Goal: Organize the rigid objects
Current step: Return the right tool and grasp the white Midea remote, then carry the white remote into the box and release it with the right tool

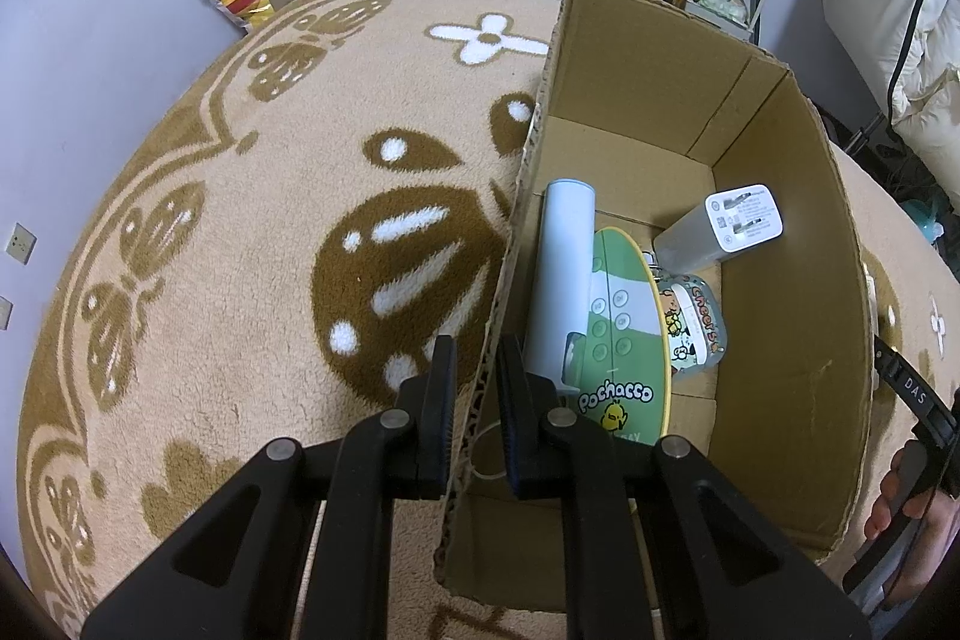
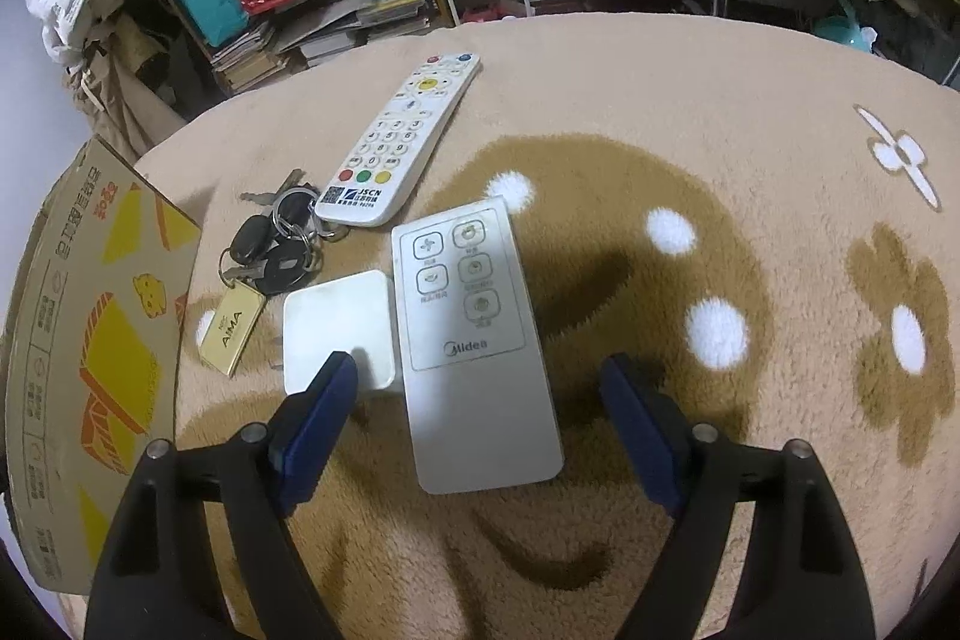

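The left tool is clamped on the near left wall of the cardboard box, which holds a white charger, a pale cylinder and a Pochacco board. The right tool stands wide open, holding nothing, over the Midea remote on the blanket, beside a white adapter, keys and a long remote.
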